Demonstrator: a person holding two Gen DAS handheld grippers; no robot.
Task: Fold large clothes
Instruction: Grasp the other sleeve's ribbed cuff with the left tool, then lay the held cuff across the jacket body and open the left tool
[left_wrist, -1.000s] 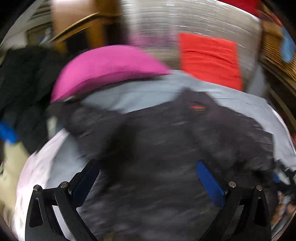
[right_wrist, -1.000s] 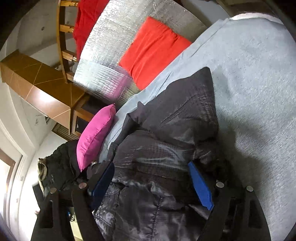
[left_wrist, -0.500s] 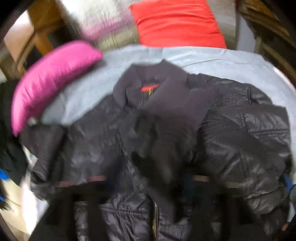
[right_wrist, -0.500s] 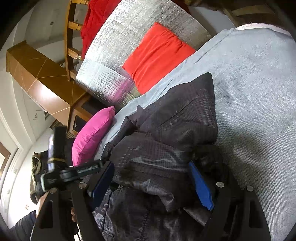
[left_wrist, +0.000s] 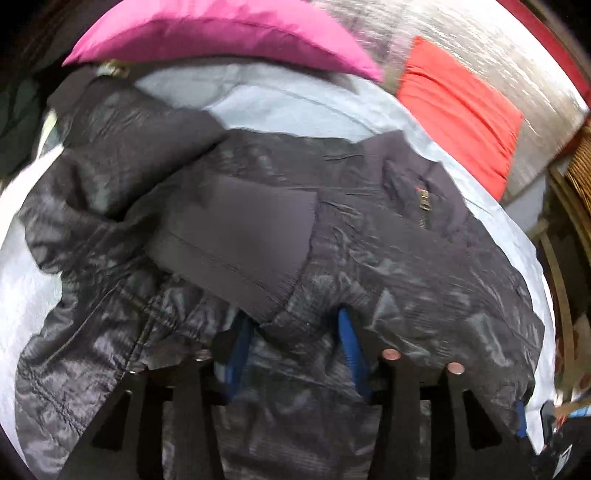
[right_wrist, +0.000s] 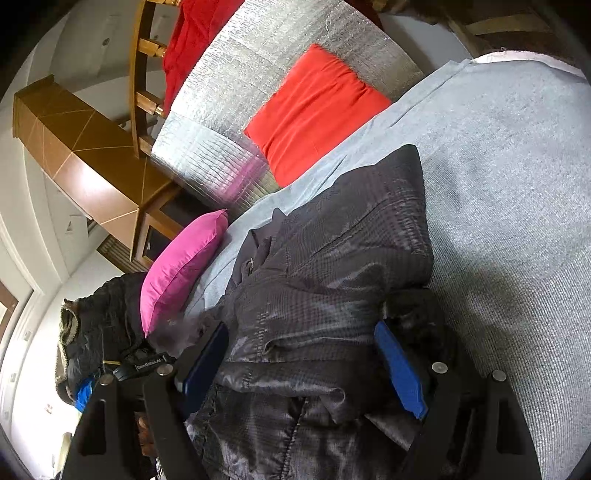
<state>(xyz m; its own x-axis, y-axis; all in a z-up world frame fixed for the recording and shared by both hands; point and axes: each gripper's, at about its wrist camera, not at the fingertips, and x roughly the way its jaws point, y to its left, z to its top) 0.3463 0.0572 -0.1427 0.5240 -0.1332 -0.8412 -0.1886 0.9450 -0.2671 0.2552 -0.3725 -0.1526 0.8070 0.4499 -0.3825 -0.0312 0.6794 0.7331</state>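
Two grippers work on one dark jacket (left_wrist: 369, 240) that lies spread on a pale grey bed (right_wrist: 517, 166).

From the left wrist, the left gripper (left_wrist: 295, 350) has its blue-padded fingers (left_wrist: 240, 350) partly closed with a bunched fold of the jacket, near a flat cuff-like panel, pressed between them; they appear to pinch it, though the cloth hides the fingertips. The jacket fills most of this view, one sleeve flopped over the body at left, the collar and a brass zipper pull (left_wrist: 424, 195) at upper right. A pink pillow (left_wrist: 221, 33) lies just beyond the jacket, and a red cushion (left_wrist: 461, 122) leans on a silver quilted backrest (left_wrist: 480, 48) at right.

From the right wrist, the right gripper (right_wrist: 303, 362) stands with its fingers (right_wrist: 399, 369) wide apart, a thick heap of jacket (right_wrist: 332, 277) lying between them and over their bases. The pads do not press the cloth from both sides, so it holds nothing.

Only the left view shows the sleeve and cuff panel up close. Only the right view shows the wide bare stretch of bed beside the jacket, a heap of dark clothes (right_wrist: 99, 325) past the pink pillow (right_wrist: 177, 269), the brown wooden cabinet (right_wrist: 85, 155), and the red cushion (right_wrist: 314, 110) whole.
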